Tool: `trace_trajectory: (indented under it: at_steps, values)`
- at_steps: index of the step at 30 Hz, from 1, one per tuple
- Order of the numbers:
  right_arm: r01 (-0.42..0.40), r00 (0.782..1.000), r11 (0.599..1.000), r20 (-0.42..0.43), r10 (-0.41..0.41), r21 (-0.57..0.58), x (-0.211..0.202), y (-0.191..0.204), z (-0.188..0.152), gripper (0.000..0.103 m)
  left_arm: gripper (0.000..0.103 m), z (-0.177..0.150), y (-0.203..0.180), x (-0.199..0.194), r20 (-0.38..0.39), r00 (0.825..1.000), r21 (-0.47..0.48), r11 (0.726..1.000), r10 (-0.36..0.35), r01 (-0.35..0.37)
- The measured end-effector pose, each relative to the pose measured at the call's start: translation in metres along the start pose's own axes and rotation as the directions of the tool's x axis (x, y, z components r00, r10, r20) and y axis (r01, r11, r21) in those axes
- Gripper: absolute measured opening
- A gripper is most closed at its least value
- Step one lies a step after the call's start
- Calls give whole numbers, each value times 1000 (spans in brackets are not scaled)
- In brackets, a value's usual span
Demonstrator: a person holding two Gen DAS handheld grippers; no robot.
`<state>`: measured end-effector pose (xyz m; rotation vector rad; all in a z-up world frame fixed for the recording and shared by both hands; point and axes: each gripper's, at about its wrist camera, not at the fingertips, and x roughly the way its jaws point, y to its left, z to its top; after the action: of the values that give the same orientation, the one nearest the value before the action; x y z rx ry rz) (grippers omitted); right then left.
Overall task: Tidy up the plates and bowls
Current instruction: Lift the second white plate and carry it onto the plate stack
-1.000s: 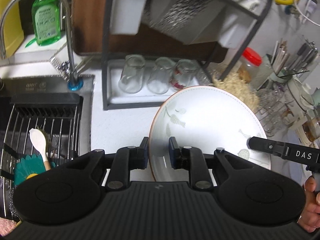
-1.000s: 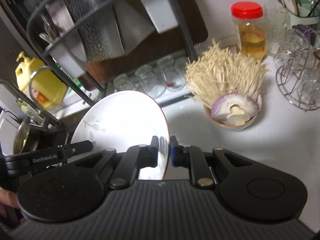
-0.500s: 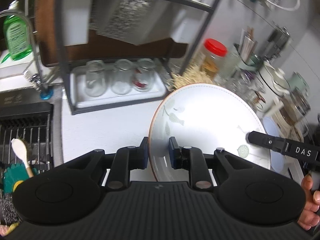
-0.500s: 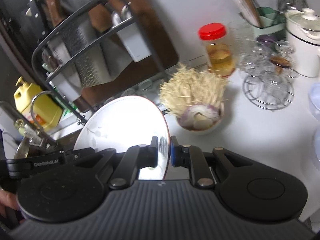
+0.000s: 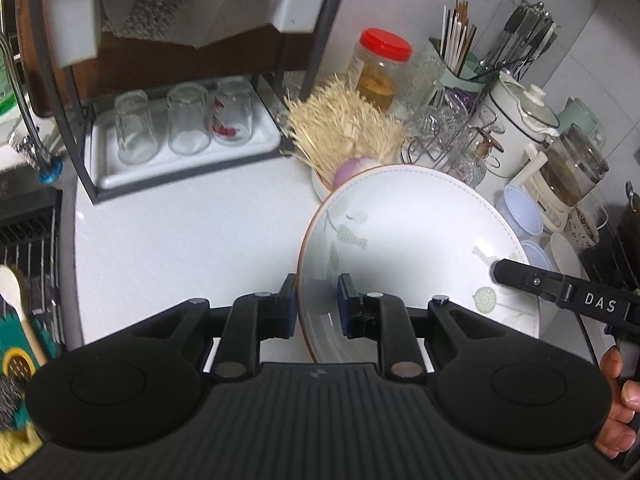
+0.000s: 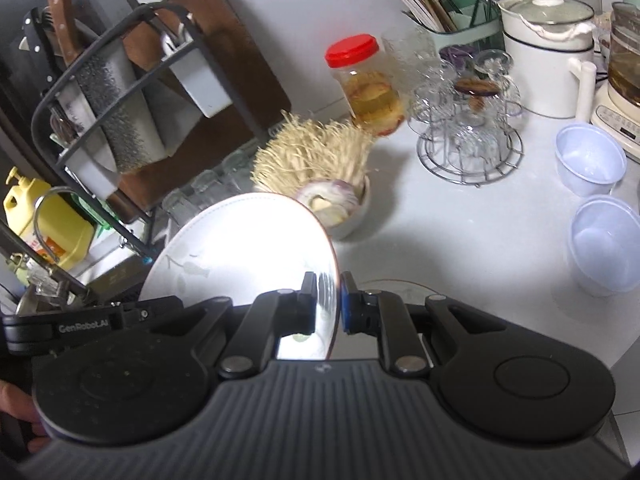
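Observation:
A white plate point(image 5: 416, 248) with a grey-green leaf pattern and a brown rim hangs tilted above the white counter, held by both grippers. My left gripper point(image 5: 316, 300) is shut on the plate's left rim. My right gripper point(image 6: 326, 300) is shut on the opposite rim of the plate point(image 6: 248, 248); one of its fingers point(image 5: 532, 280) shows at the right of the left wrist view. Two pale blue bowls point(image 6: 588, 164) point(image 6: 604, 240) stand on the counter to the right. The rim of another plate point(image 6: 404, 285) lies on the counter just beyond my right gripper.
A bowl of enoki mushrooms and onion point(image 6: 348, 216) stands close behind the held plate. Behind it are a red-lidded jar point(image 6: 368, 84) and a wire stand of glasses point(image 6: 472, 136). A black rack with upturned glasses point(image 5: 184, 120) is at the left, the sink grid point(image 5: 28, 240) beyond.
Both grippers have carried the plate to the right along the counter, away from the sink. The mushroom bowl, the glass stand and the pale blue bowls have come into view.

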<state>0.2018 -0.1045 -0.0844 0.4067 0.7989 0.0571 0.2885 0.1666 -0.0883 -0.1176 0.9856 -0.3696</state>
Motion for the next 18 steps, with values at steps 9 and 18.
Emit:
trace_trajectory:
  at_steps: [9,18]
  values:
    - [-7,999,999,-53,5,-32,6,-52,2,15,23,-17,-48,27,-71,996,-31,998,48,-50]
    - [-18,994,999,-110,13,-45,23,-91,-9,15,24,-27,-69,69,-148,986,-42,996,77,-84]
